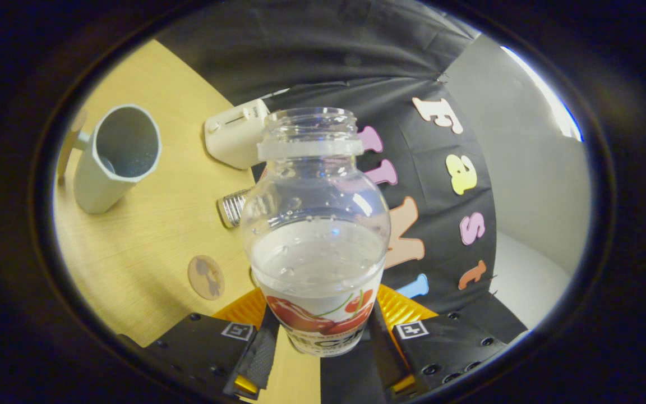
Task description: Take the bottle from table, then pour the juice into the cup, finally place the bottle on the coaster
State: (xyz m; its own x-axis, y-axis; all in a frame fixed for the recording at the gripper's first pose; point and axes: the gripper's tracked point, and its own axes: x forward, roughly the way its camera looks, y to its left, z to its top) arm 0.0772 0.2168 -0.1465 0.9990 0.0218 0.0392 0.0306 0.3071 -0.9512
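Cup [114, 157]: it is lying far out at ten o'clock from the tool, pale, tipped in this view so its open mouth is facing us, sitting on the tabletop [149, 235].
Coaster [206, 277]: a small round disc is resting flat on the wood at about eleven o'clock, just ahead of the left finger.
Cap [232, 207]: a ribbed silvery cap is lying beside the bottle's shoulder.
White device [236, 134]: it is sitting beyond the cap, near the booth wall.
Bottle [317, 235]: it is standing straight at twelve o'clock, uncapped, clear liquid filling it roughly halfway.
Tool [323, 331]: both fingers are pressing the bottle's labelled base, clamping it.
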